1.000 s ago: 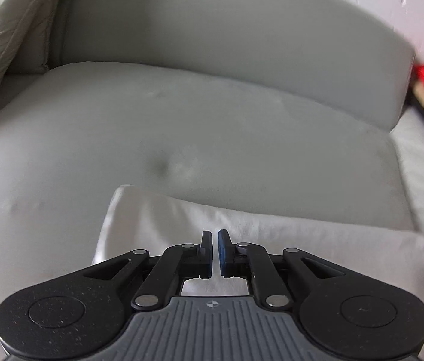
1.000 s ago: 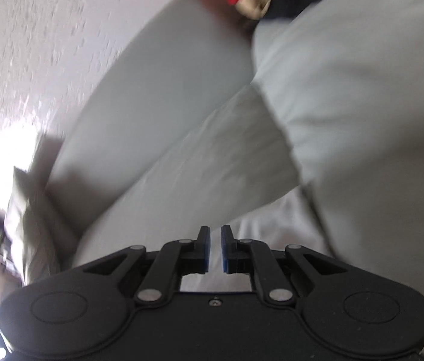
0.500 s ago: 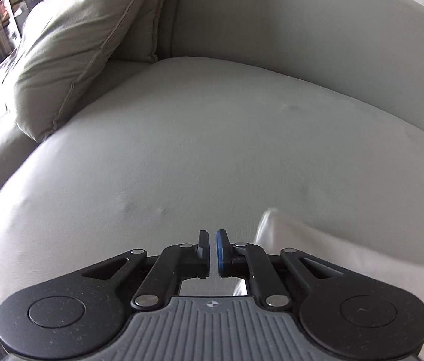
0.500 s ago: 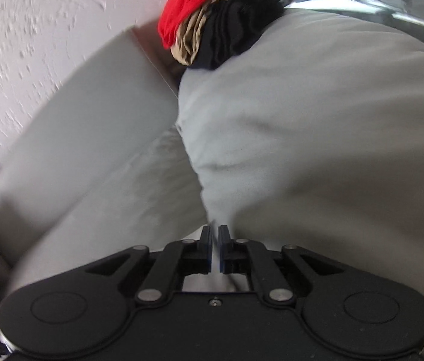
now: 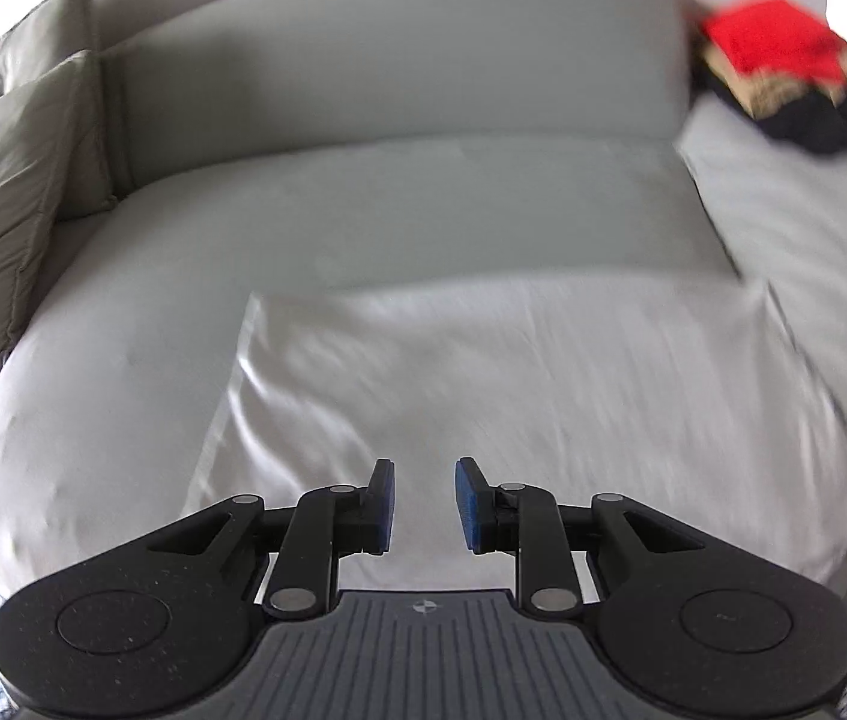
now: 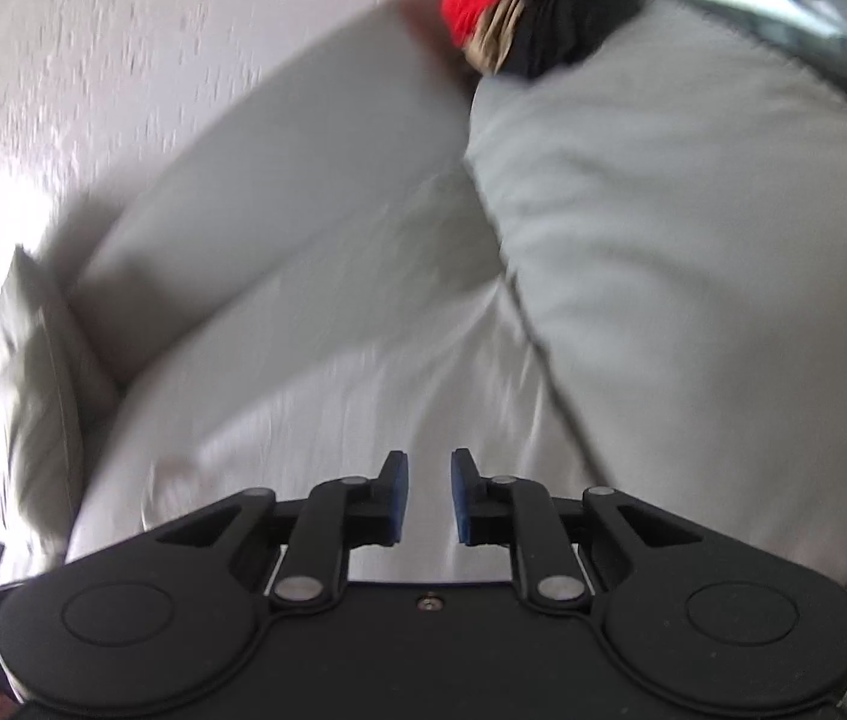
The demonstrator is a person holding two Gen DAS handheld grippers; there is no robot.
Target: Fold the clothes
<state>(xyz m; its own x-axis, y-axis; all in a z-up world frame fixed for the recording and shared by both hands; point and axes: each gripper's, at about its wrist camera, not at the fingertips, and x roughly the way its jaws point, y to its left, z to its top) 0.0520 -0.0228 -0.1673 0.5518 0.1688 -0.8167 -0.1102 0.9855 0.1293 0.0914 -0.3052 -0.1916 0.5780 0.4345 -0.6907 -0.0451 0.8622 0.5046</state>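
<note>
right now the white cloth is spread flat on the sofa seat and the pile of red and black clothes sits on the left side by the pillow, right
Not quite. The white cloth does lie flat on the sofa seat, but the pile of red and black clothes sits at the far right, opposite the pillow. The left wrist view shows it.

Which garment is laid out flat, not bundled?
The white cloth, spread on the sofa seat just ahead of the left gripper. The red, tan and black clothes are heaped in the corner.
</note>
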